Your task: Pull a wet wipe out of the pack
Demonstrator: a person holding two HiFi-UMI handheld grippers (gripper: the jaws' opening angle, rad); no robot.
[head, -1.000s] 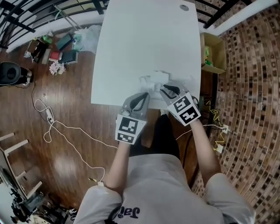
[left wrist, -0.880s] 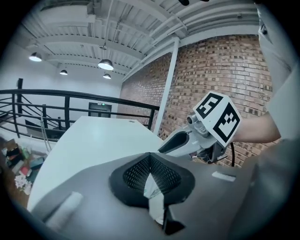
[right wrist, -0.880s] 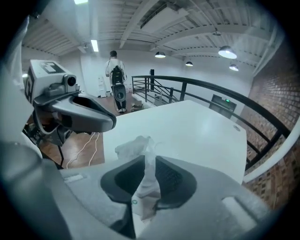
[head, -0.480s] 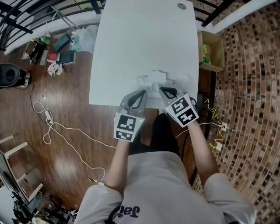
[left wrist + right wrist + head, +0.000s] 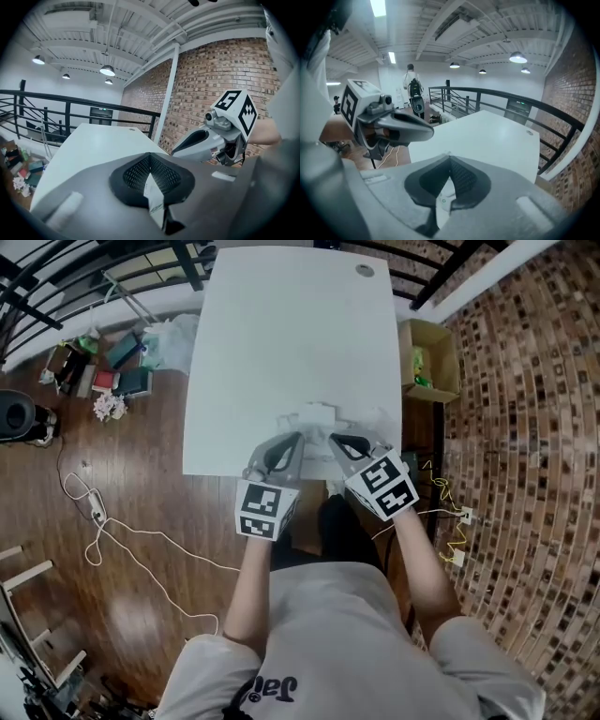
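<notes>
Head view, wet wipe pack (image 5: 317, 415) at the 6 o'clock edge of the white surface (image 5: 281, 334), left gripper (image 5: 287, 441) at its 7 o'clock, fingers clamped on the pack's printed film, right gripper (image 5: 335, 440) at 5 o'clock, fingers pinched fully together on a thin white sheet (image 5: 443, 199) — wipe or flap, cannot tell.

The person's grey shirt (image 5: 328, 624), nearest in the scene, carries dark lettering (image 5: 269, 691), upside down in the head view. It seems to begin "Ja"; the rest is unclear. Fine print on the wet wipe pack (image 5: 154, 199) film pinched in the left tongs (image 5: 150, 161) is too small to read. The marker cubes (image 5: 263, 510) bear only black-and-white patterns.
</notes>
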